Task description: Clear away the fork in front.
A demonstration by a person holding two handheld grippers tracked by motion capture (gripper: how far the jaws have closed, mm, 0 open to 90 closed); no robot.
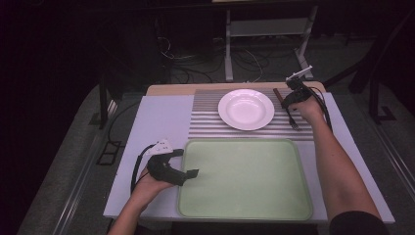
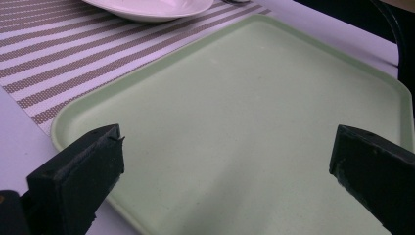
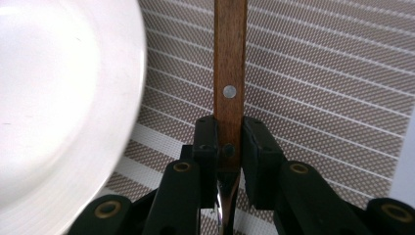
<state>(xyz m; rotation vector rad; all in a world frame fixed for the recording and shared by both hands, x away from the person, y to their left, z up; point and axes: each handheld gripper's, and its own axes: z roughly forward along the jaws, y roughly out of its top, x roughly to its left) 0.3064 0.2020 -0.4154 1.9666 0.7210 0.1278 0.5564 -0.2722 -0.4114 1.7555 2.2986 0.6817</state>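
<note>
A white plate [image 1: 246, 109] [image 3: 58, 98] [image 2: 147, 7] sits on a striped placemat [image 1: 205, 122] [image 3: 318, 73]. Just right of the plate, my right gripper [image 1: 292, 98] [image 3: 229, 132] is shut on a wooden-handled fork [image 3: 230, 58]. Its pads clamp the handle near the metal neck, and the fork's metal end [image 1: 294, 125] points toward the near side. A pale green tray [image 1: 244, 178] [image 2: 244, 122] lies in front of the placemat. My left gripper [image 1: 188, 162] [image 2: 227, 147] is open over the tray's left edge with nothing between its jaws.
The white table [image 1: 156, 117] has bare room left of the placemat. Beyond the far edge stand a metal stand [image 1: 230, 44] and loose cables on the floor. The table's right edge runs close to my right forearm.
</note>
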